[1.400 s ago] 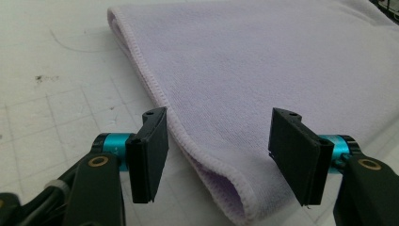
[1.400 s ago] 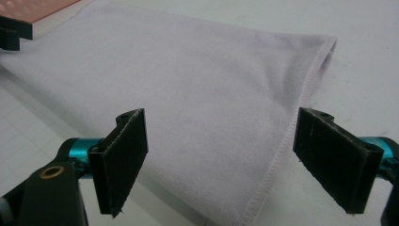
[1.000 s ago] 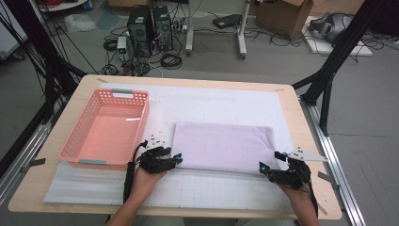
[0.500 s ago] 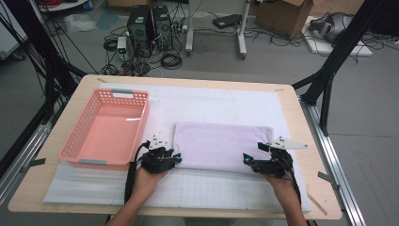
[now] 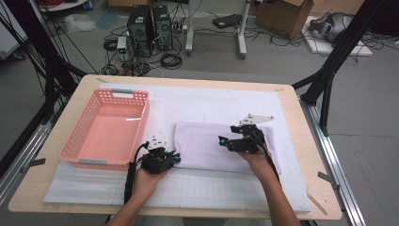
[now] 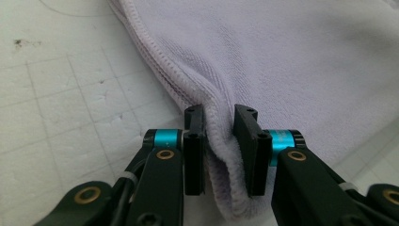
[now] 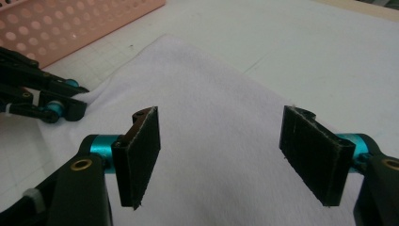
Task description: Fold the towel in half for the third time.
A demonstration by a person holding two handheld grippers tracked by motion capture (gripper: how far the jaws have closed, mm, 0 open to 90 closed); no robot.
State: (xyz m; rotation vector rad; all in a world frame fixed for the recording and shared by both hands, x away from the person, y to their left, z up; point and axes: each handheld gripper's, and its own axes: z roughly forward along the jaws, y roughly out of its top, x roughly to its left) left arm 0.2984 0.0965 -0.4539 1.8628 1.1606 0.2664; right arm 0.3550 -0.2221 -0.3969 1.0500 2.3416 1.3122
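A pale lilac towel (image 5: 211,143) lies folded flat on the white gridded mat (image 5: 211,101). My left gripper (image 5: 175,157) is at the towel's near left corner. In the left gripper view its jaws have just been closing, and the pads now pinch the bunched hem of the towel (image 6: 282,56) at the left gripper (image 6: 219,115). My right gripper (image 5: 222,140) hovers over the middle of the towel, pointing left. Its jaws (image 7: 220,113) have narrowed a little but stand open, with nothing between them and the towel (image 7: 226,155) below. The left gripper (image 7: 77,110) shows at that view's left.
A pink plastic basket (image 5: 70,150) with nothing in it stands on the left part of the mat, close to my left hand; its wall (image 7: 70,23) shows at the top left of the right gripper view. The wooden table's edge (image 5: 324,188) runs along the right.
My right hand has moved left from the towel's near right corner to above its middle. The left hand has stayed at the near left corner.
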